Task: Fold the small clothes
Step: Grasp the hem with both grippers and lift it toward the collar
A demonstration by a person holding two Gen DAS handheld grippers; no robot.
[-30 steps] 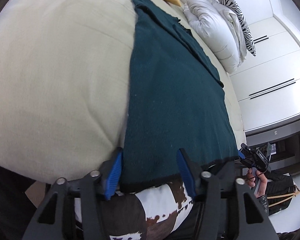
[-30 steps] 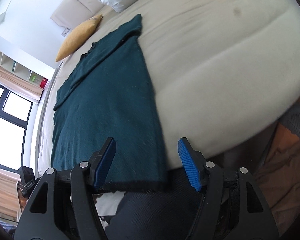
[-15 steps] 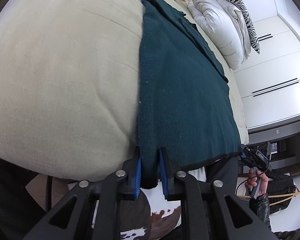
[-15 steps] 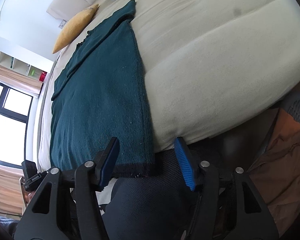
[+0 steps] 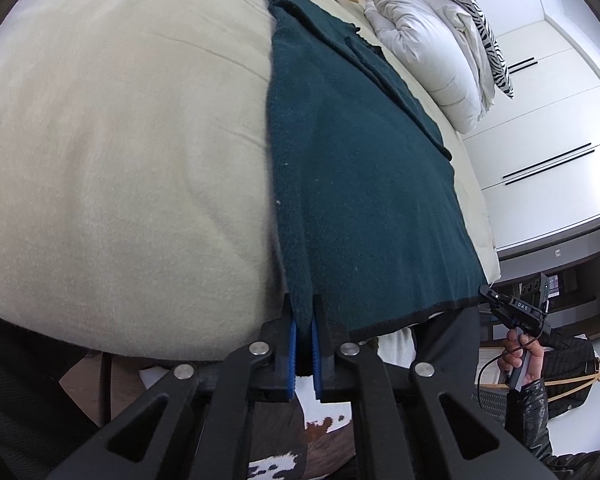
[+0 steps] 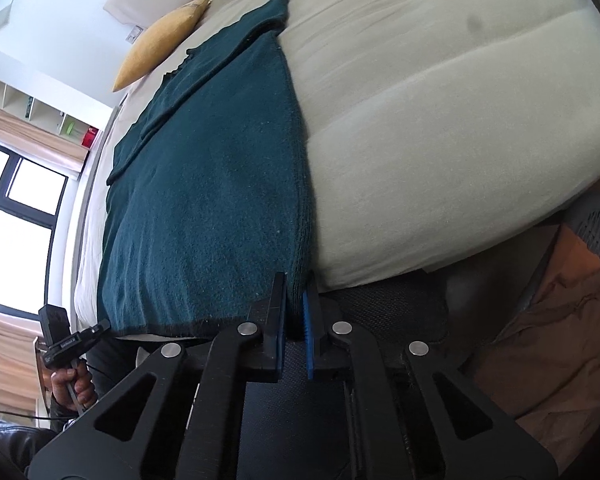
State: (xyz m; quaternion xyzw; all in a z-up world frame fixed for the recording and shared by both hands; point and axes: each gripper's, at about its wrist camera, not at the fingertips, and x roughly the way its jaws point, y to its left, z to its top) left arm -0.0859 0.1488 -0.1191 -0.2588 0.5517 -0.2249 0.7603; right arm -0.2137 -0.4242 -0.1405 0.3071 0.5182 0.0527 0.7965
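A dark teal knit garment (image 5: 360, 168) lies flat and lengthwise on a cream bed (image 5: 120, 140), its black-trimmed hem at the near edge. My left gripper (image 5: 303, 320) is shut on the hem's left corner. My right gripper (image 6: 296, 300) is shut on the hem's right corner of the same garment (image 6: 204, 200). Each gripper also shows small in the other's view, the right one in the left wrist view (image 5: 490, 294) and the left one in the right wrist view (image 6: 100, 326).
A mustard pillow (image 6: 160, 42) and a white duvet (image 5: 428, 60) with a zebra-print cushion (image 5: 480, 20) lie at the head of the bed. White wardrobes (image 5: 548, 168) stand to the right, a window (image 6: 16, 208) to the left. An orange cloth (image 6: 560, 320) lies by the bed's foot.
Both grippers have closed on the hem corners: the left shut first, about half a second ago, and the right has closed since then.
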